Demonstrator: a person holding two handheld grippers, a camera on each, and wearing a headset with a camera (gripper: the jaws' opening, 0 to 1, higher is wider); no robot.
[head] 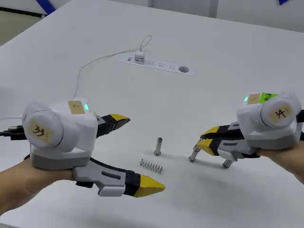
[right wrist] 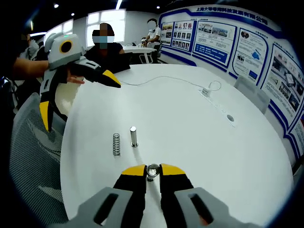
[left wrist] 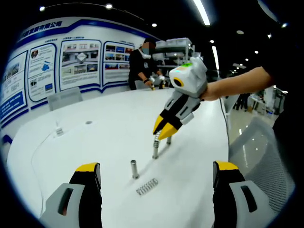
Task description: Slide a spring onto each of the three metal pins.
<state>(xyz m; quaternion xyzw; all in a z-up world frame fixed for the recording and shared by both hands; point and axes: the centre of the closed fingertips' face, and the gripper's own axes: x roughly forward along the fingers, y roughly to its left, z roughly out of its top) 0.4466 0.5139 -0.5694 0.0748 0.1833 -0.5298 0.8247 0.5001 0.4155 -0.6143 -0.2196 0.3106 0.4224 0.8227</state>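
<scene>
One loose spring [head: 151, 166] lies at seven o'clock from the bare pin [head: 158, 146]; right gripper [head: 202, 141] pinches a sprung pin [head: 194, 154], left gripper [head: 146, 154] gapes wide.

I look down from 6 o'clock; gripper views face in low from 9 and 3, sharing the bare pin [head: 158, 146] and loose spring [head: 151, 166].

The bare pin [head: 158, 146] can be reached freely from the left and above, the loose spring [head: 151, 166] lying just beside it, while its right side is crowded by the right gripper [head: 200, 141] closed on a sprung pin [head: 194, 154].
</scene>
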